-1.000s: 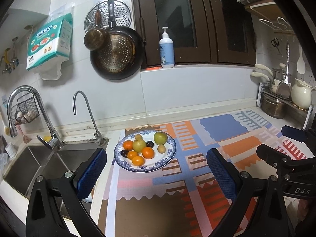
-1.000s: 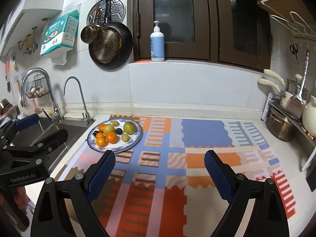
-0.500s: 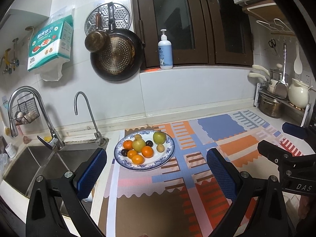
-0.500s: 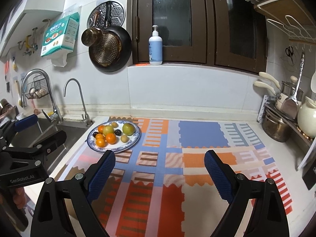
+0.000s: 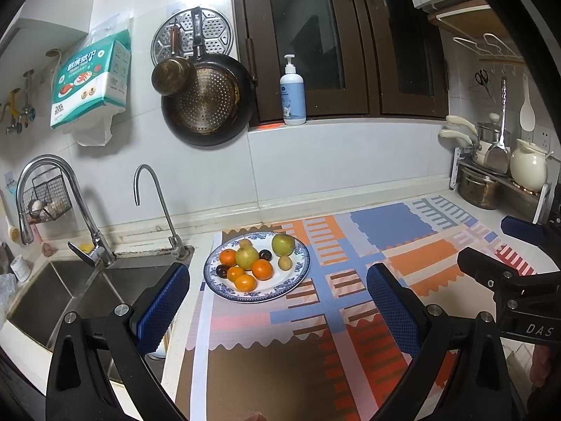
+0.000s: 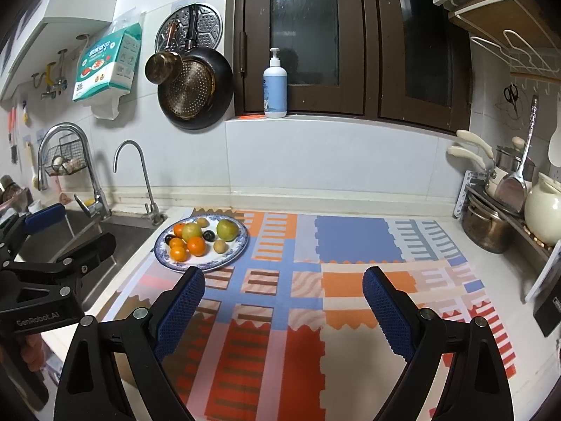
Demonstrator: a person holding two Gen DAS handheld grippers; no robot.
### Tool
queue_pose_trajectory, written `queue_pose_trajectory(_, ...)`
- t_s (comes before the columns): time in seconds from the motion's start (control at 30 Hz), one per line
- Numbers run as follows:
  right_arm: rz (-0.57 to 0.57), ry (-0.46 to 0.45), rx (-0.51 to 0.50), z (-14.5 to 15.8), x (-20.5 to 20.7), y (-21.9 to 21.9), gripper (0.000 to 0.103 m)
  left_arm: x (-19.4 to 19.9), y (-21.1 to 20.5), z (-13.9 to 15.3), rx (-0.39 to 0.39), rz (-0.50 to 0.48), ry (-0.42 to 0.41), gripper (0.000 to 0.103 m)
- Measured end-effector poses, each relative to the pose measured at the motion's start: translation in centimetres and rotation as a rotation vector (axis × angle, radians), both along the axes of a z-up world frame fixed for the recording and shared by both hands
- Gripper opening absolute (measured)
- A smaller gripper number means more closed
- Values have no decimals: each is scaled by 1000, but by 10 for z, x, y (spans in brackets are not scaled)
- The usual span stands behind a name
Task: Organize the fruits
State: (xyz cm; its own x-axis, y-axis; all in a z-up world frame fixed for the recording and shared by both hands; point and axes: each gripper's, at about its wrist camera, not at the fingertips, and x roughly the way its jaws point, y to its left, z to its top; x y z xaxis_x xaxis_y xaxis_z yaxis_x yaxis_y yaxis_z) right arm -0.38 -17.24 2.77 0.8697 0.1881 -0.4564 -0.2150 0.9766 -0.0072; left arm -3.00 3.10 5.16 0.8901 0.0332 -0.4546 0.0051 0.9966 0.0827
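Left wrist view: the left gripper (image 5: 277, 301) fills the lower frame, jaws spread wide with nothing between them. The plate (image 5: 301, 266) of fruits (image 5: 247, 263) sits at centre on the patterned mat (image 5: 350, 315), on the worktop just right of the sink (image 5: 70, 294). The right gripper (image 5: 498, 245) shows at the right edge.

Right wrist view: the right gripper (image 6: 284, 301) occupies the lower frame, jaws spread, empty. The plate (image 6: 231, 256) lies centre left, above its left pad. The left gripper (image 6: 66, 228) appears at the left edge, over the sink (image 6: 122, 235).
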Motion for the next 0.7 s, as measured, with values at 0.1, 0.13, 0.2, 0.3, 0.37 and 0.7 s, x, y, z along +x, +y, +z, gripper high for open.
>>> queue_pose_trajectory(0.1,3,4,0,1,-1,0,92,-1,-1,0,-1,0,0,103)
queue_pose_trajectory(0.13,3,4,0,1,-2,0,92,0,-1,0,0,-1,0,103)
queue_pose_trajectory(0.2,1,3,1,1,-2,-1,92,0,-1,-1,0,-3,1,103)
queue_pose_trajectory(0.3,1,6,2,1,-2,-2,92,0,-3,-1,-3,-8,4,103)
queue_pose_trajectory(0.37,0,9,3,0,-3,-4,92,0,-4,-2,-2,-9,6,103)
queue_pose_trajectory(0.7,-1,15,2,-1,-1,-5,92,1,-4,-3,-5,-13,9,103)
